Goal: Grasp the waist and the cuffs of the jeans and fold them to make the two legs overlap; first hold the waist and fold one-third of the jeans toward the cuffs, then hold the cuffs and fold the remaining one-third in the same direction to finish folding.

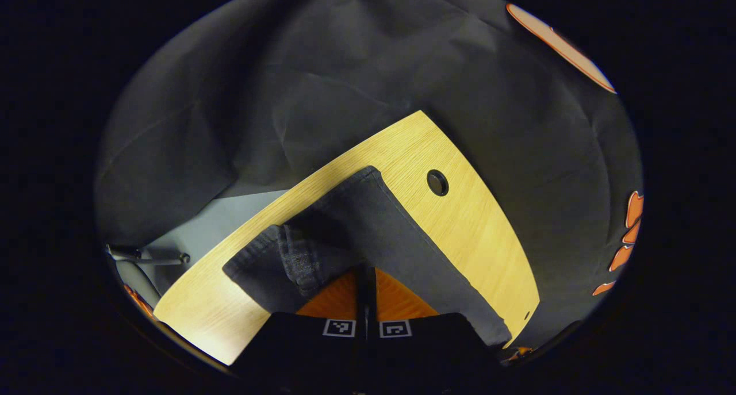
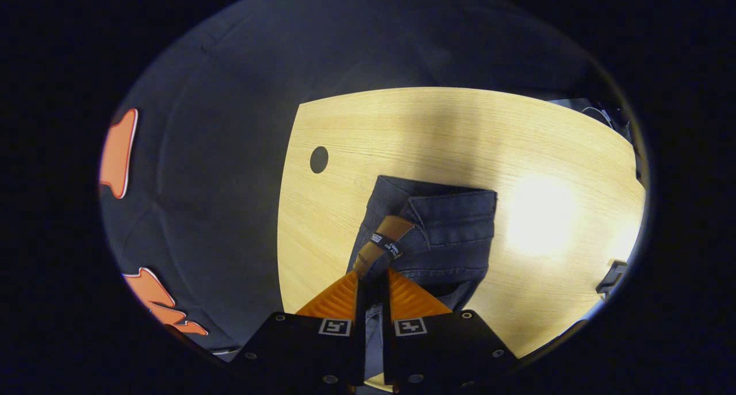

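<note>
**Right gripper view and left gripper view: both tools clamped on the jeans mid-fold**

Right gripper view showed the right tool (image 2: 372,280) at the bottom centre, its two fingers drawn close with dark denim and a tan leather patch (image 2: 382,240) pinched between them. That patch marked the waist of the jeans (image 2: 448,234), which lay bunched in the middle of the frame on the wooden bench (image 2: 546,153), with a folded edge and a seam turned uppermost. A round hole (image 2: 319,159) sat in the bench towards the left.

Left gripper view showed the left tool (image 1: 365,280) at the bottom centre, fingers nearly together on a dark fold of the jeans (image 1: 368,211). The cloth ran as a long band from the lower right up to the centre, with a thicker stitched wad to the left of the fingers.

Judging by the doubled layers, the legs already overlapped and the waist fold towards the cuffs was in hand. The next move would call for carrying the waist flat over the legs, both tools level, then letting go without dragging the layers askew.
</note>
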Available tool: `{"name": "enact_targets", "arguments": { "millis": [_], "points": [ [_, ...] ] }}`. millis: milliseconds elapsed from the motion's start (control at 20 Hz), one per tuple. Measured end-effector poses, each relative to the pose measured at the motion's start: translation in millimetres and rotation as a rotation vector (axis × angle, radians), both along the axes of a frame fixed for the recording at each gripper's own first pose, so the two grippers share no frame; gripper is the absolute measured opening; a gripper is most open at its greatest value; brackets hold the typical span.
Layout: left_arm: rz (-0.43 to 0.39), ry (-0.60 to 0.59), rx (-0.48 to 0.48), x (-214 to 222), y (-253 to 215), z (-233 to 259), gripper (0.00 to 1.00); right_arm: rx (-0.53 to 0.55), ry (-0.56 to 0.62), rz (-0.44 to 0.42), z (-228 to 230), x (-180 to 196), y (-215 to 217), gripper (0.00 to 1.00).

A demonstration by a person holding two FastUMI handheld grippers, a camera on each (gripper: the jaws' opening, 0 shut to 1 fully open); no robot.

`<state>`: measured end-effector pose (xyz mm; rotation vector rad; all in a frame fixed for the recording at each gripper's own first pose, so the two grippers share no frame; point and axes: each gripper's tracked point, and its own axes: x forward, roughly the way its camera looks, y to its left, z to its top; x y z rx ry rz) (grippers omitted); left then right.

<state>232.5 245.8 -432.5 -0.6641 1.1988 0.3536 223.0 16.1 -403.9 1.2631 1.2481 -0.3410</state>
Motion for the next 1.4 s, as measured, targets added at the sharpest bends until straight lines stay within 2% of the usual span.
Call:
{"name": "enact_targets", "arguments": {
  "millis": [200,350,400,450,500,550,600,700,750,800,850,950,1050,1250,1400],
  "points": [
    [-0.125,0.008,0.064,32,-12,-11,0.01,0.01,0.07,0.013,-18,15,10,0.13],
    [-0.245,0.018,0.136,39,-19,-6,0.08,0.005,0.079,0.033,-18,21,11,0.15],
    [-0.267,0.031,0.156,39,-18,-7,0.12,0.007,0.068,0.029,-16,25,10,0.22],
    [-0.278,0.04,0.162,38,-21,-9,0.16,0.004,0.049,0.024,-14,28,8,0.25],
    [-0.288,0.044,0.159,38,-22,-6,0.18,-0.003,0.034,0.025,-13,31,8,0.36],
    [-0.299,0.037,0.166,41,-22,-4,0.24,-0.019,0.029,0.032,-12,30,6,0.42],
    [-0.321,0.025,0.163,43,-26,-5,0.29,-0.039,0.02,0.048,-11,26,0,0.53],
    [-0.365,0.029,0.233,44,-19,4,0.76,-0.086,0.008,0.08,-7,16,-14,0.58],
    [-0.38,0.03,0.253,41,-16,10,1.0,-0.113,0.014,0.097,-8,9,-19,0.74],
    [-0.38,0.023,0.277,43,-14,16,1.0,-0.141,0.022,0.123,-10,0,-25,0.82],
    [-0.381,0.017,0.295,44,-13,17,0.97,-0.176,0.029,0.145,-14,-9,-33,0.86],
    [-0.398,-0.01,0.329,46,-12,26,0.97,-0.246,0.034,0.197,-22,-21,-47,0.89],
    [-0.424,-0.024,0.362,44,-14,31,0.99,-0.298,0.06,0.244,-30,-35,-56,0.96],
    [-0.462,-0.032,0.375,37,-20,27,0.99,-0.343,0.089,0.29,-51,-44,-62,0.99],
    [-0.459,-0.041,0.354,41,-21,26,0.99,-0.313,0.11,0.291,-66,-42,-53,0.99]
  ]
}}
